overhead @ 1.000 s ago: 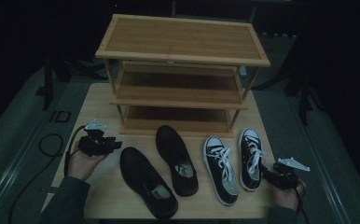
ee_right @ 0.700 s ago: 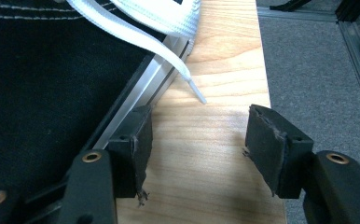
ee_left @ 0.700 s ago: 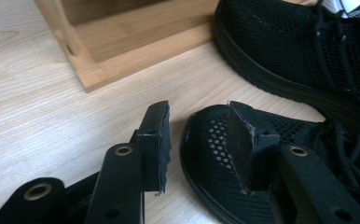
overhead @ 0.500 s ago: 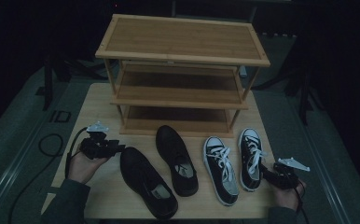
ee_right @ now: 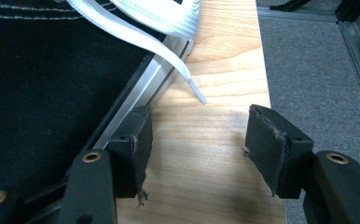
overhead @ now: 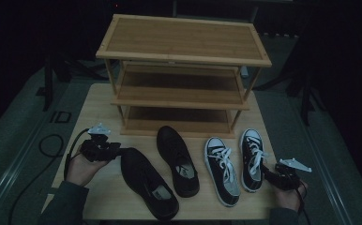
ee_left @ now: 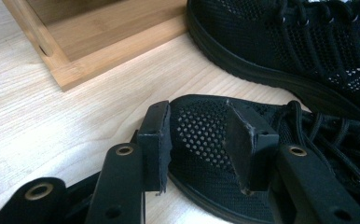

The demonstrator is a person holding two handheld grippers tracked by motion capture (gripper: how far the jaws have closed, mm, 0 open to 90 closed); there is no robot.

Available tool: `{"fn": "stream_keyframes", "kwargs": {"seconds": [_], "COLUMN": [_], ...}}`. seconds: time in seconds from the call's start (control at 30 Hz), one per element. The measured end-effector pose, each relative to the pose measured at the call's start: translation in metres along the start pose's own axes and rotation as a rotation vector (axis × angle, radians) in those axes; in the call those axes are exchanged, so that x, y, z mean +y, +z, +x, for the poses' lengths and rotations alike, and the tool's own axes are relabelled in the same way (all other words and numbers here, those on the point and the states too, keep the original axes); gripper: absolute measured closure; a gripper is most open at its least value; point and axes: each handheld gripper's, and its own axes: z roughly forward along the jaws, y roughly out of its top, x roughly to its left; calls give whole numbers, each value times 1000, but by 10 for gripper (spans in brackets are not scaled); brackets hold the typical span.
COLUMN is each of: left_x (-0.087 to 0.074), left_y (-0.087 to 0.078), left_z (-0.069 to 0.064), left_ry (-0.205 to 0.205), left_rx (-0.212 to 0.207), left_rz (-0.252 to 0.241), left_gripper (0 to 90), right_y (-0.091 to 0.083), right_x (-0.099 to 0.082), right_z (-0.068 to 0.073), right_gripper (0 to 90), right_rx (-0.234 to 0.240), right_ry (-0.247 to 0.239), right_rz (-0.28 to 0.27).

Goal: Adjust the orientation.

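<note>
I see the table [overhead: 99,101] with the rack [overhead: 184,70] standing at its far side and four shoes in a row in front of it. From my left: a black mesh shoe [overhead: 148,183], a second mesh shoe [overhead: 178,159], then two black sneakers with white laces [overhead: 222,171] [overhead: 251,159].

My left gripper [overhead: 116,151] sits at the toe of the leftmost mesh shoe [ee_left: 201,140]. In the left gripper view its jaws stand partly spread: one lies over the mesh of the toe, the other stands at the toe's outer edge. I cannot tell whether either pad presses on it. The second mesh shoe [ee_left: 299,42] lies just beyond, and the rack's bottom corner [ee_left: 71,56] is near, up left.

My right gripper [overhead: 268,172] rests by the rightmost sneaker. In the right gripper view its jaws are spread over bare wood: one stands just beside the sneaker's white sole edge [ee_right: 136,93], the other well clear. A lace end [ee_right: 194,91] lies on the table ahead.
</note>
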Motion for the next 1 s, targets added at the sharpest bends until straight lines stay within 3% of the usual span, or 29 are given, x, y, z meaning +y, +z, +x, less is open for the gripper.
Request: {"fn": "stream_keyframes", "kwargs": {"seconds": [0.6,1.0], "left_x": [1,3], "left_y": [-5,-8], "left_z": [-7,-16], "left_ry": [44,65], "left_rx": [-42,-74], "left_rz": [44,41], "left_gripper": [603,598], "right_y": [0,0], "right_x": [0,0], "right_z": [0,0], "right_gripper": [406,406], "right_rx": [0,-2], "right_ry": [-1,-2], "right_rz": [0,0]}}
